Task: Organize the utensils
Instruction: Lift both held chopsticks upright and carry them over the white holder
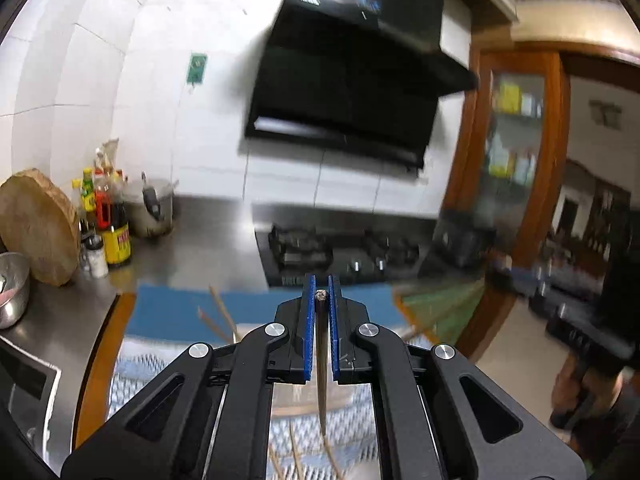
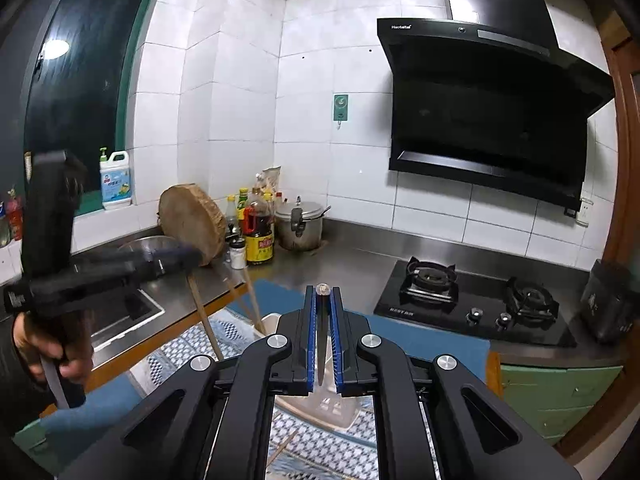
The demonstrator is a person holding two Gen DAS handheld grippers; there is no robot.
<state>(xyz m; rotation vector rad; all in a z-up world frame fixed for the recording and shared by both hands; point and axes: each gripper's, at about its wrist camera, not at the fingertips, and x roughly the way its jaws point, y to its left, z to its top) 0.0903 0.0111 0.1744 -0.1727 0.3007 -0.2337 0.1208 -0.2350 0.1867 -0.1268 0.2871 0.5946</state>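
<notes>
My left gripper (image 1: 321, 286) is shut on a brown chopstick (image 1: 321, 360) that runs down between its blue pads, held above a patterned cloth. My right gripper (image 2: 322, 290) is shut on a dark chopstick (image 2: 321, 340) with a pale end cap. Below it stands a clear plastic holder (image 2: 320, 408) with wooden chopsticks (image 2: 253, 304) leaning out of it. More wooden chopsticks (image 1: 218, 314) show left of my left gripper. The left gripper also shows in the right wrist view (image 2: 188, 258), blurred, holding its chopstick (image 2: 206, 320) slanted down.
A steel counter (image 2: 352, 256) carries a round wooden board (image 2: 192, 220), sauce bottles (image 2: 258, 228), a steel pot (image 2: 300, 222) and a black gas hob (image 2: 472, 304). A range hood (image 2: 488, 112) hangs above. A sink (image 2: 132, 312) lies at the left. A blue mat (image 1: 180, 312) covers the near surface.
</notes>
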